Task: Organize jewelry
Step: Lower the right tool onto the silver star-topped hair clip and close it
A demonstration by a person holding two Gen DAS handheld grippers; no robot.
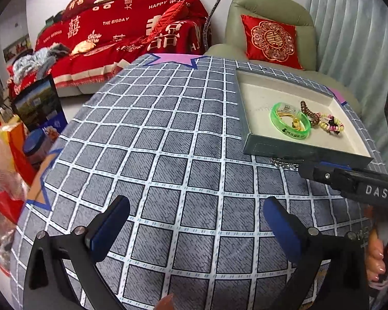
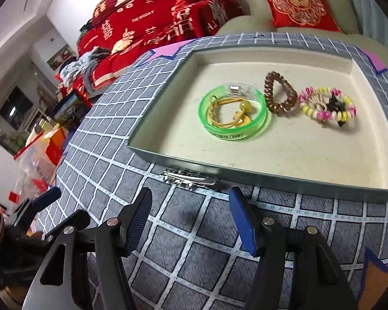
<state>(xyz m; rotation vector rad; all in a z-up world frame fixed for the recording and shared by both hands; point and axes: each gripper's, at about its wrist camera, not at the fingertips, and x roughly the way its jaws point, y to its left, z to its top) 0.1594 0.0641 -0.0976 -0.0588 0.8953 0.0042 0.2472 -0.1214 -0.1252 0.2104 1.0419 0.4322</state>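
Jewelry is mostly gathered already: inside the shallow grey tray (image 2: 152, 152) with its cream, felt-like floor lie a translucent green bangle (image 2: 232, 112) ringing a yellow corded piece (image 2: 235, 118), to its right a brown spiral coil band (image 2: 279, 95), and further right a pink, yellow and white beaded bracelet (image 2: 326, 107) with a dark charm. One piece seems left to do: a silvery metal chain (image 2: 188, 178), glinting and finely linked, lies on the cloth touching the tray's near wall, outside it. The right gripper (image 2: 191, 222) hovers just near of that chain, its blue ribbed pads apart with nothing between them. The left gripper (image 1: 196, 222), over bare cloth to the left, stands wide open and empty. Everything rests on a table under a grey, white-gridded tablecloth (image 1: 168, 129) that looks woven and soft.
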